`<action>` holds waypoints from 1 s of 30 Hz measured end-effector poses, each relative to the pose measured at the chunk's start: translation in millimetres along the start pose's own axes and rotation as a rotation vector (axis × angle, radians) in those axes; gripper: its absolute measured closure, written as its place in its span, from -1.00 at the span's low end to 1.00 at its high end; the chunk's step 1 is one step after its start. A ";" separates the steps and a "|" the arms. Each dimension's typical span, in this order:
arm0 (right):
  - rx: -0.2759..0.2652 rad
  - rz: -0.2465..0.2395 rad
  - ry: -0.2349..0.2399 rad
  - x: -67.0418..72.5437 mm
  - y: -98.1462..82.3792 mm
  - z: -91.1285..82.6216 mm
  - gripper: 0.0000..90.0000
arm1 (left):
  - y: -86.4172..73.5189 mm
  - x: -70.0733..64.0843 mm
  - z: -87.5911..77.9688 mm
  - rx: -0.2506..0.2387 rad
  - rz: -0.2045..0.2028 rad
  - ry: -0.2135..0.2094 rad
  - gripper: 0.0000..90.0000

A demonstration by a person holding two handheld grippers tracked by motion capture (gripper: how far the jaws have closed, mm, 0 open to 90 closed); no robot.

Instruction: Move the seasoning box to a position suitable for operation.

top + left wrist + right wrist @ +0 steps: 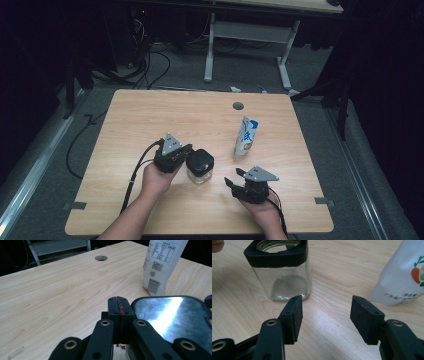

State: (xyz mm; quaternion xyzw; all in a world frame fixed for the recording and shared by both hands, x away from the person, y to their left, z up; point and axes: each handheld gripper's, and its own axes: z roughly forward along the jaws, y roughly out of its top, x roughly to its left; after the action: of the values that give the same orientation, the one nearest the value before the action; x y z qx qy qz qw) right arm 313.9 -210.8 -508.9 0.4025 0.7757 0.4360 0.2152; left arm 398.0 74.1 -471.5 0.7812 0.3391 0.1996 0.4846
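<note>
Glass jar [280, 277] rim cut off; pouch [403, 277] cropped.

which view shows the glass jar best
The right gripper view: the jar stands close, showing its clear, seemingly empty square body and black lid from the side. The high view shows the jar small, from above, beside the left gripper. The left gripper view shows just its shiny lid top.

Pouch [162, 265] top cut off by the frame edge; jar [175, 317] body hidden beneath its lid.
</note>
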 end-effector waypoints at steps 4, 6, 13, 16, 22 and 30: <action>-0.007 0.002 0.001 0.7 0.3 -0.5 0.04 | 0.0 0.3 0.5 0.006 0.000 0.004 1.00; -0.026 0.000 -0.004 2.1 1.9 -1.4 0.13 | 0.1 -0.1 0.9 0.004 0.004 0.000 1.00; -0.104 -0.051 0.025 20.4 16.2 -4.7 0.76 | 1.3 -1.8 2.4 0.003 0.005 0.000 1.00; -0.126 -0.109 0.053 38.6 29.5 -0.7 0.93 | 1.0 -1.5 2.1 0.002 0.007 -0.003 1.00; -0.096 -0.127 0.030 42.3 49.4 12.6 1.00 | 0.5 0.0 2.5 -0.001 0.000 -0.009 1.00; -0.095 -0.100 0.059 38.0 57.3 27.9 1.00 | 0.6 1.4 0.4 -0.008 -0.016 -0.006 1.00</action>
State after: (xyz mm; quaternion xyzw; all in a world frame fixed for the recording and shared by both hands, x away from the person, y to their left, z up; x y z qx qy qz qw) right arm 335.9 -149.0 -474.3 0.3396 0.7791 0.4728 0.2326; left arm 399.4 74.7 -471.1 0.7772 0.3430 0.1948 0.4903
